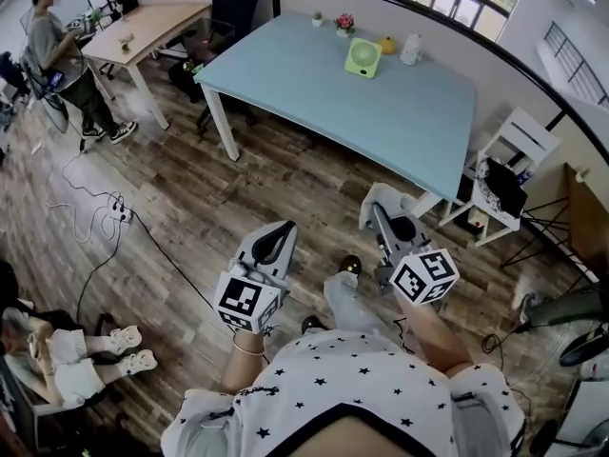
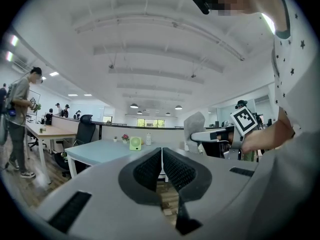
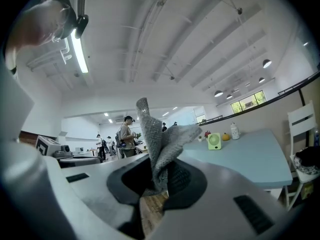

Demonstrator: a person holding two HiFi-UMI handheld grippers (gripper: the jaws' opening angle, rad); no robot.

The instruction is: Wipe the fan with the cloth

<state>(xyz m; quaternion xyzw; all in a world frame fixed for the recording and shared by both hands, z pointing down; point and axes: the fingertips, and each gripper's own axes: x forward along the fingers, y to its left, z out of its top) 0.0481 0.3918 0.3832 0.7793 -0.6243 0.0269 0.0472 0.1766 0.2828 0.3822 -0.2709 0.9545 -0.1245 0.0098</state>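
A small green fan (image 1: 363,57) stands at the far side of the light blue table (image 1: 381,122), well ahead of both grippers. The fan is small in the left gripper view (image 2: 135,143) and in the right gripper view (image 3: 214,141). My right gripper (image 1: 383,209) is shut on a grey cloth (image 3: 156,144), which sticks up from its jaws; the cloth (image 1: 374,198) also shows over the floor short of the table. My left gripper (image 1: 275,244) is held beside it, jaws shut together (image 2: 162,153) with nothing between them.
On the table by the fan are a white bottle (image 1: 411,48), an orange object (image 1: 387,44) and a flower pot (image 1: 344,24). A black chair (image 1: 233,8) and wooden desk (image 1: 143,27) stand left. A white shelf (image 1: 514,150) is right. Cables (image 1: 105,208) cross the floor.
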